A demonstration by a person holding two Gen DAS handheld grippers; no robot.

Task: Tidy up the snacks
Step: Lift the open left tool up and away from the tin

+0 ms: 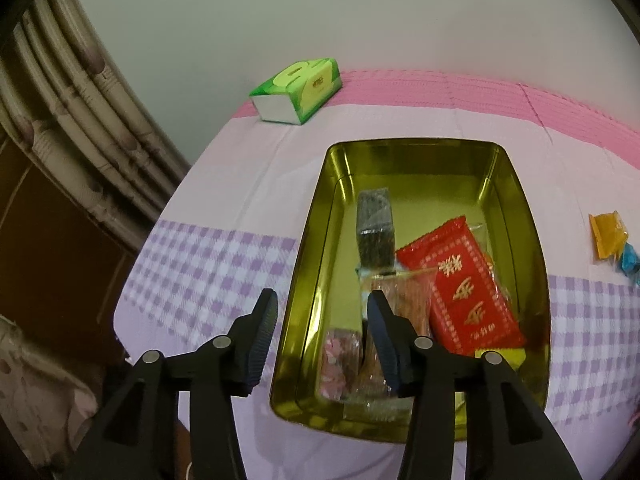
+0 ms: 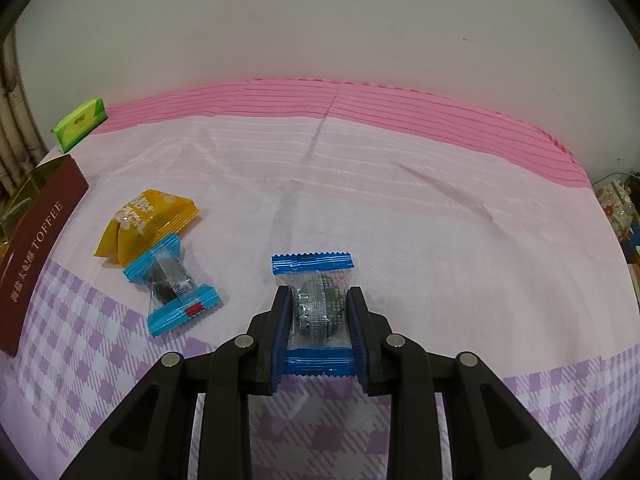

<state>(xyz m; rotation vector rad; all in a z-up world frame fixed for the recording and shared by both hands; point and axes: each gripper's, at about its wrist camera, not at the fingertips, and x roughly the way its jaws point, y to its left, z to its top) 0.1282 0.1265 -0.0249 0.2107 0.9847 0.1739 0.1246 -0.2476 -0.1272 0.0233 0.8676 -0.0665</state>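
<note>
While several wrapped snacks already lie inside the gold tin (image 1: 316, 240), the sorting is judged to be a little past its middle. Within the tin a red packet (image 1: 460, 284) is seen toward its right wall, a dark sesame-like bar (image 1: 374, 228) near its centre, a clear-wrapped reddish snack (image 1: 400, 300) at the near side of the bar, and a pink-speckled sweet (image 1: 340, 356) near the tin's near left corner; a yellow wrapper edge shows at the near right corner, though it cannot be identified.

The left tongs (image 1: 324, 320) are held over the tin's near left rim with the jaws parted to a middling width and nothing between them; no pad is pressed on any snack.

Outside the tin, to its right on the cloth-covered counter (image 2: 440, 208), three pieces are left. A blue-ended candy (image 2: 316, 304) is clamped at its clear middle by the right tongs (image 2: 318, 312), whose jaws are drawn narrow against both sides of the wrapper. Nearer the tin, a second blue-ended candy (image 2: 176, 280) lies touching an orange packet (image 2: 148, 220), both untouched.

A green tissue pack (image 1: 298, 88) rests beyond the tin's far left corner, apart from the snacks. A brown toffee lid (image 2: 36, 252) appears at the tin's side; whether it leans on the tin cannot be told.

Three transfers into the tin are judged to remain.
</note>
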